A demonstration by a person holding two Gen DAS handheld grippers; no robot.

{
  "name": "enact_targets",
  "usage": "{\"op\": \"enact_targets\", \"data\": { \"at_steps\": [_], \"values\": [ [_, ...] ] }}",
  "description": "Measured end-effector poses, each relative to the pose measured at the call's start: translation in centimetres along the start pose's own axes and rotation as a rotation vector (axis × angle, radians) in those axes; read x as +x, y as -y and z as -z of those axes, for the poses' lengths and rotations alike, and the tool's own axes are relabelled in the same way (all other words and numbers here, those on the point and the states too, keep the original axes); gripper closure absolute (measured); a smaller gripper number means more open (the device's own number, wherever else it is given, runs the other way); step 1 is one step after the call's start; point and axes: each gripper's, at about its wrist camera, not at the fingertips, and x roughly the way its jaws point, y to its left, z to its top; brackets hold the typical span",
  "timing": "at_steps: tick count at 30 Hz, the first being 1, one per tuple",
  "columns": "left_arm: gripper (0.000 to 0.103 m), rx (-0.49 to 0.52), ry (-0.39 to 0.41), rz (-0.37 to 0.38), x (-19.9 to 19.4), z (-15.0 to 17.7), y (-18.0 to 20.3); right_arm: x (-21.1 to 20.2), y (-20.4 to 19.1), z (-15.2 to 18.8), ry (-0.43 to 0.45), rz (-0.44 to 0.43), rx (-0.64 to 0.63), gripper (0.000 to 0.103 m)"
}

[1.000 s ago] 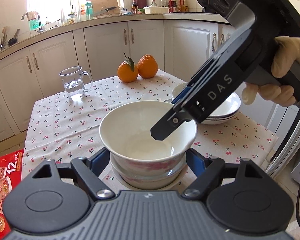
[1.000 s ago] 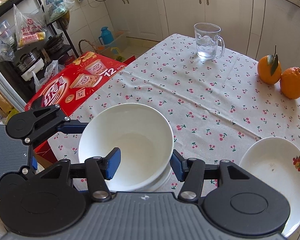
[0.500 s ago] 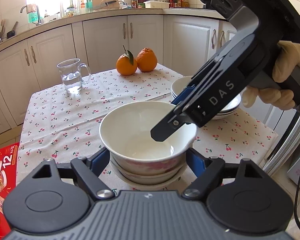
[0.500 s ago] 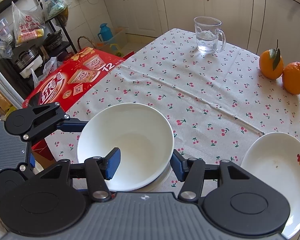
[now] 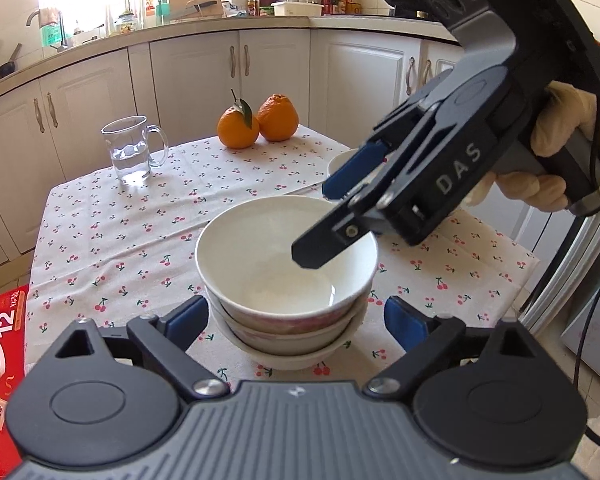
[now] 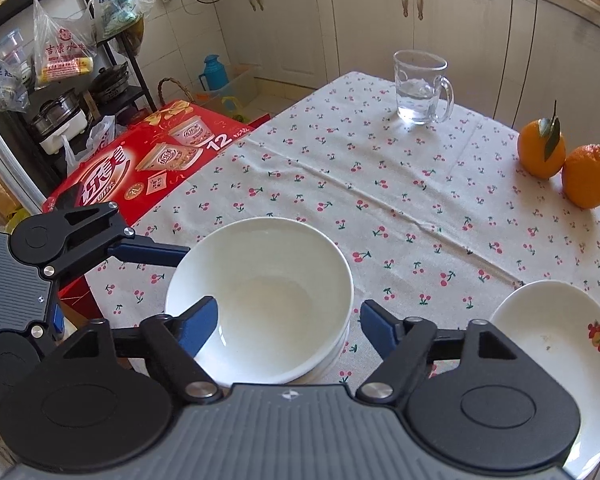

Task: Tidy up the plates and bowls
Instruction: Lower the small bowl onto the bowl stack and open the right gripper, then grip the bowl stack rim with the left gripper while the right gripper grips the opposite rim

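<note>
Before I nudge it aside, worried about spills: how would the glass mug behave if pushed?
The glass mug is upright, part-filled with water, so probably bottom-weighted and stable. On the tablecloth it may drag, not slide, and slosh.

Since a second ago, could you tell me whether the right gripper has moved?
Yes. The right gripper has lifted: its fingers, which reached down into the top bowl, now sit at rim height.

Glass mug (image 6: 420, 88), two oranges (image 6: 562, 160), cherry-print tablecloth (image 6: 380, 200), red box (image 6: 140, 164)

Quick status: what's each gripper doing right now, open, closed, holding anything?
Left gripper: open, fingers either side of the stacked bowls, gripping nothing.
Right gripper: open, over the top bowl's rim, holding nothing.
</note>
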Motion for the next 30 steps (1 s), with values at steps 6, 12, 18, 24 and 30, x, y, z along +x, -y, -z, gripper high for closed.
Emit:
{"op": "enact_targets", "data": {
  "at_steps": [6, 12, 18, 24, 30],
  "values": [
    [0.008, 0.057, -0.053, 0.051, -0.5, 0.9, -1.9, -3.5, -1.2, 2.0, 0.132, 0.048, -0.127, 0.0],
    [0.008, 0.196, -0.153, 0.095, 2.2, 1.6, -3.4, -2.1, -2.8, 6.0, 0.06, 0.075, -0.287, 0.0],
    [0.009, 0.308, -0.2, 0.187, 4.5, 1.2, -4.0, 2.4, -3.4, 7.6, -0.038, 0.102, -0.394, 0.0],
    [0.01, 0.368, -0.187, 0.297, 5.6, 0.2, -4.6, 4.1, -2.3, 6.0, -0.044, 0.048, -0.422, 0.001],
    [0.015, 0.4, -0.212, 0.361, 6.5, 0.0, -4.9, 4.8, -1.4, 5.1, -0.054, -0.009, -0.432, 0.01]
  ]
}}
